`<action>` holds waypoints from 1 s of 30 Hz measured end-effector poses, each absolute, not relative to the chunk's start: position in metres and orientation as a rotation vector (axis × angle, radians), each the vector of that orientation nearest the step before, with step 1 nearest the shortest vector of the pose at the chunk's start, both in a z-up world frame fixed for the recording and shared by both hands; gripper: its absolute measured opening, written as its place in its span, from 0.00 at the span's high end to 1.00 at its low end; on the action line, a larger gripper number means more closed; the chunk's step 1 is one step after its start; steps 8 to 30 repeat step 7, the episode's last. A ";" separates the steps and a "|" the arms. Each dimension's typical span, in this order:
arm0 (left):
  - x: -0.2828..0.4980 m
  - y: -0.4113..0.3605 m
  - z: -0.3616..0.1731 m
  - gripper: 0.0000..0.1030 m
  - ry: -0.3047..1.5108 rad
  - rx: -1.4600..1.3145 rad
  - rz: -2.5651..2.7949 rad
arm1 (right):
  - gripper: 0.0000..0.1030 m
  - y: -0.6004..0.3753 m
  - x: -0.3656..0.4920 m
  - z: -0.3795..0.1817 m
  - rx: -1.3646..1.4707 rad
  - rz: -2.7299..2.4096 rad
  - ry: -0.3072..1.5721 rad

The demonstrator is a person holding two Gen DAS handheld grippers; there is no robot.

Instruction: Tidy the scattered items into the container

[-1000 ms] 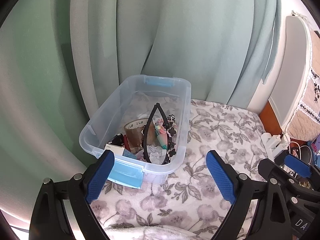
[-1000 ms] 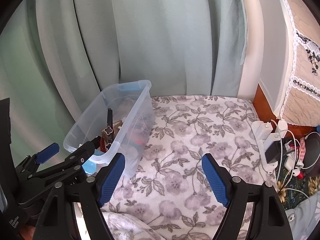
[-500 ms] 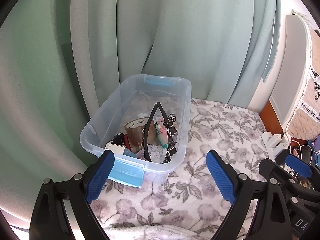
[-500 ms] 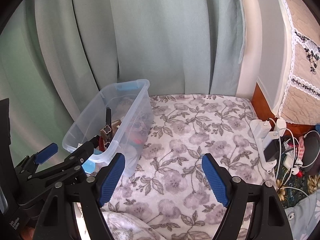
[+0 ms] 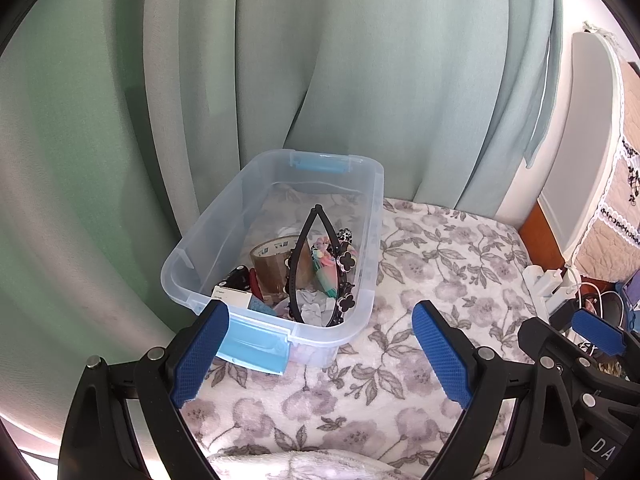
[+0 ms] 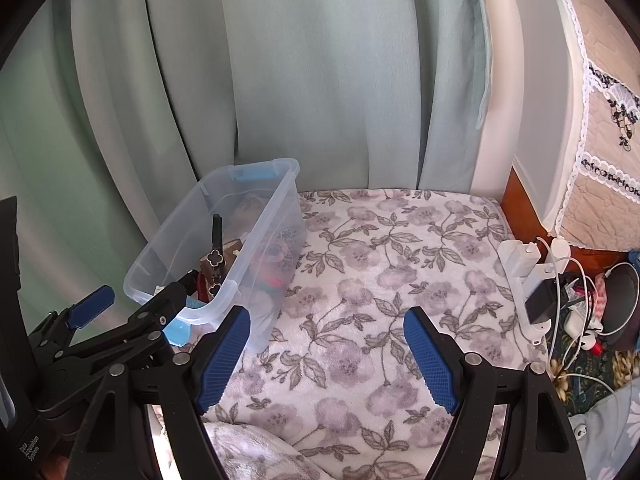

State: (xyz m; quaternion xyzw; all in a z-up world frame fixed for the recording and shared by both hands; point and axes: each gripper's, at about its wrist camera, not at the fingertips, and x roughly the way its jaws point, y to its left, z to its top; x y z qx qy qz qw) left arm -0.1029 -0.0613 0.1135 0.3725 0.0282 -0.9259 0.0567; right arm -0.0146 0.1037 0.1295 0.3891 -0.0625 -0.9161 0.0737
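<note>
Clear plastic storage bin is sitting on the floral blanket, holding headband and tape roll; left tongs and right tongs are hovering apart, empty, apparently since nothing loose remains.

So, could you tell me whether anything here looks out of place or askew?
Only the black headband: it stands on end inside the clear container, tips poking above the rim. The floral blanket shows no loose items.
</note>
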 end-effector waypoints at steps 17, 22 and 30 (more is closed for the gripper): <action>-0.103 -0.060 0.114 0.09 0.086 1.126 -2.802 | 0.20 0.104 -0.014 0.131 1.165 -2.752 -0.181; -0.103 -0.060 0.114 0.09 0.086 1.126 -2.802 | 0.20 0.104 -0.014 0.131 1.165 -2.752 -0.181; -0.103 -0.060 0.114 0.09 0.086 1.126 -2.802 | 0.20 0.104 -0.014 0.131 1.165 -2.752 -0.181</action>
